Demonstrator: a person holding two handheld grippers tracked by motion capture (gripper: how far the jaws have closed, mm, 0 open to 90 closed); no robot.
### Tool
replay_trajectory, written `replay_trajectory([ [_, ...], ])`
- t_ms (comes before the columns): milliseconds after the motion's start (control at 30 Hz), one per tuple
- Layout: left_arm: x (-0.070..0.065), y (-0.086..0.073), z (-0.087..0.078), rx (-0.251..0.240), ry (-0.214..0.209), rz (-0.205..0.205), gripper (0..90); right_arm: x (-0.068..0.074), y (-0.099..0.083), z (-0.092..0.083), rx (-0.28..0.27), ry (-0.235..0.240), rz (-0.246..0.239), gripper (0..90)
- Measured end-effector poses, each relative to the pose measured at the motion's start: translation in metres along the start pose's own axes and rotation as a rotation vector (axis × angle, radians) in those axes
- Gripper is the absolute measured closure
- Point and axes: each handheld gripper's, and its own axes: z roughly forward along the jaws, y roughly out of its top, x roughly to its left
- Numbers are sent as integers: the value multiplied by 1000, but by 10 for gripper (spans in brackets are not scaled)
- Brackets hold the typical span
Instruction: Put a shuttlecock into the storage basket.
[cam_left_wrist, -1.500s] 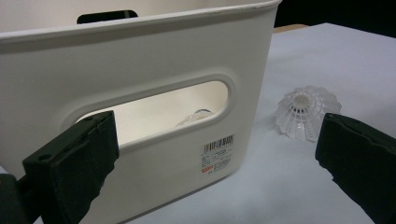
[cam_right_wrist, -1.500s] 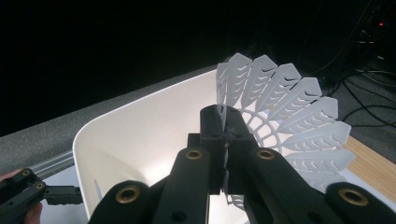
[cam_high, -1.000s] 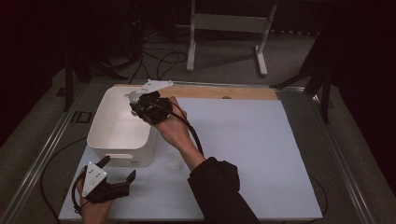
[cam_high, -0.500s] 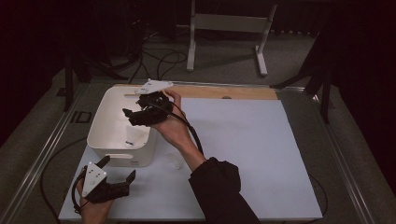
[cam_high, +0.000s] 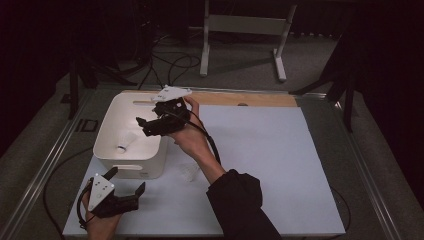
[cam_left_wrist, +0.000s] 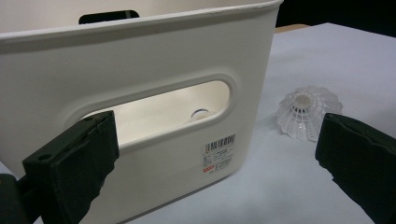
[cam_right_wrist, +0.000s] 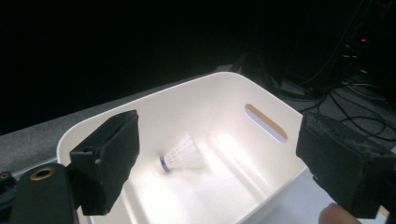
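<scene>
Above bin rim (cam_high: 162, 142), open right tongs (cam_high: 145, 121)

I read the bin (cam_high: 131, 150) as white w/ a barcode label, red print. Shuttlecock (cam_right_wrist: 180, 156) inside: white, blue band. 2nd shuttlecock (cam_left_wrist: 306, 112): clear/translucent. Table sheet (cam_high: 270, 165): pale lavender-white. Gripper jaws: black. Sleeve (cam_high: 240, 205): black.

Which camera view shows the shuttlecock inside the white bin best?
The right gripper view: it looks down into the white bin and shows the shuttlecock whole, lying on the floor. The high view shows the same shuttlecock small and faint. The left gripper view shows just its cork tip through the handle slot.
</scene>
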Motion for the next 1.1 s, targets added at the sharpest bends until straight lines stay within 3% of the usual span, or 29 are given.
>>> replay_trajectory([
  [167, 0, 0, 0, 1, 0, -3, 1, -4, -2, -4, 30, -7, 19, 133],
  [267, -1, 0, 0, 2, 0, -2, 1, -6, -5, -6, 54, 20, 26, 139],
  [567, -1, 0, 1, 2, 0, -3, 1, -14, -12, -13, 60, 14, 22, 94],
  [1100, -1, 0, 1, 3, 0, -3, 1, -23, -21, -24, 70, -17, 15, 89],
])
